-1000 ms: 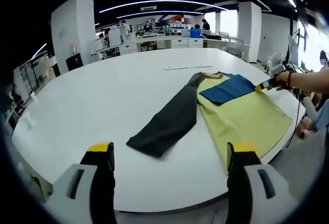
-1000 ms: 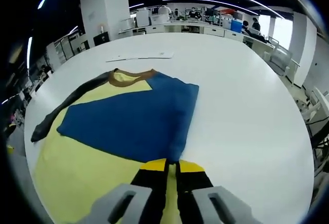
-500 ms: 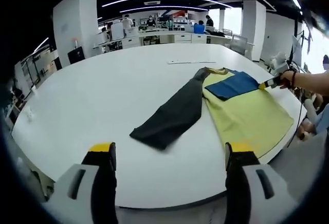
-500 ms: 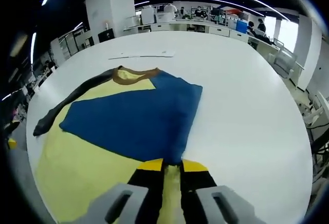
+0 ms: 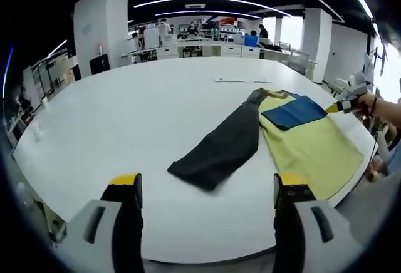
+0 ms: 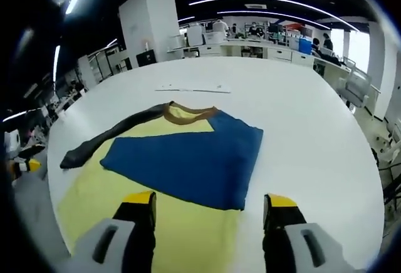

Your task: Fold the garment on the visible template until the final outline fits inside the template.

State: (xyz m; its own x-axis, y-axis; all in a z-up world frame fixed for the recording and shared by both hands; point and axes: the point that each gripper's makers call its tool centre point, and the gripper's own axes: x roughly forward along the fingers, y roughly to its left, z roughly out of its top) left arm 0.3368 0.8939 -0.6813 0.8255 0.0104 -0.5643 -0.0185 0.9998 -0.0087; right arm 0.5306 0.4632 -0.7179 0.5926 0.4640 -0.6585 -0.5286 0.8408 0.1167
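Observation:
A yellow garment [image 5: 310,148] lies on the white table [image 5: 138,116], its dark sleeve [image 5: 222,151] stretched out to the left and its blue sleeve [image 5: 293,111] folded across the chest. In the right gripper view the blue sleeve [image 6: 188,163] lies flat over the yellow body [image 6: 113,185], with the brown collar [image 6: 188,113] beyond and the dark sleeve [image 6: 106,143] trailing left. My right gripper [image 6: 208,205] is open just short of the blue sleeve's near edge, holding nothing. My left gripper [image 5: 207,188] is open near the table's edge, well short of the dark sleeve. The right gripper [image 5: 343,105] also shows at the garment's far side.
A thin strip [image 6: 191,89] lies on the table beyond the collar. Desks, pillars and people fill the room behind. A person's hand [image 5: 382,107] holds the right gripper at the table's right edge. The left gripper [image 6: 22,165] shows far left.
My right gripper, shut on the blue sleeve's edge, has let go and opened, pulling back slightly. The left view has shifted a little; the garment lies still.

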